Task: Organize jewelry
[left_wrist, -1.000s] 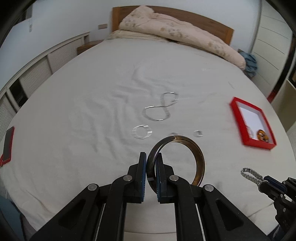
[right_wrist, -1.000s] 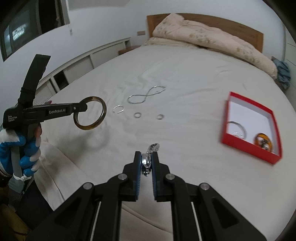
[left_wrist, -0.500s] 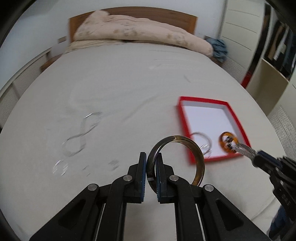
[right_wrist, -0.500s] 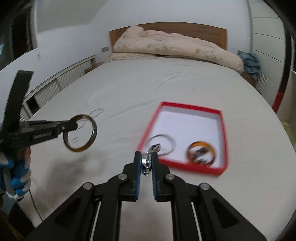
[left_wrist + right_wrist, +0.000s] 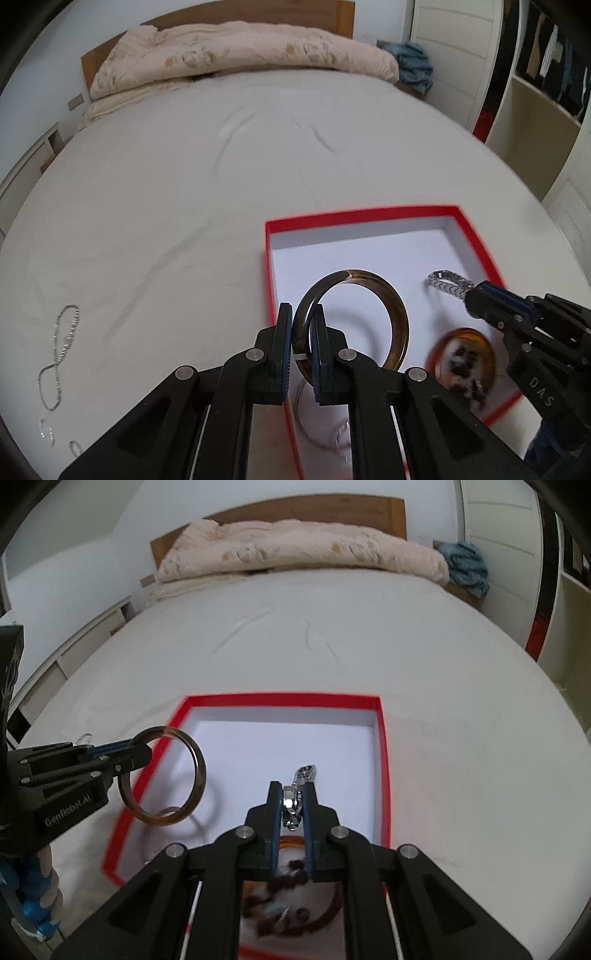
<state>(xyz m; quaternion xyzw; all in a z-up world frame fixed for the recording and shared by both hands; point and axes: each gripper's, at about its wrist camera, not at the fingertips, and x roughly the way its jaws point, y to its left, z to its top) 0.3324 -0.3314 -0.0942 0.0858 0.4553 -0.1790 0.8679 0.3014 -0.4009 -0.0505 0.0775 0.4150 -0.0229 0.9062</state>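
My left gripper (image 5: 300, 332) is shut on a brown translucent bangle (image 5: 397, 321) and holds it above the near left part of the red box (image 5: 362, 215). The left gripper (image 5: 144, 753) and bangle (image 5: 197, 768) also show in the right wrist view. My right gripper (image 5: 291, 805) is shut on a silver chain bracelet (image 5: 304, 773) above the box's (image 5: 280, 698) white floor; the right gripper (image 5: 474, 291) and bracelet (image 5: 445, 281) show in the left wrist view. An amber bangle (image 5: 480, 343) and a thin silver hoop (image 5: 314, 435) lie in the box.
A silver necklace (image 5: 59, 350) and small silver rings (image 5: 48, 430) lie on the white bedsheet at the left. A pink quilt (image 5: 240, 48) is heaped by the wooden headboard. Shelves (image 5: 535, 103) stand to the right of the bed.
Both grippers have swung right from the loose jewelry and now hover over the red box, each still holding its piece. The box has come close and centred.
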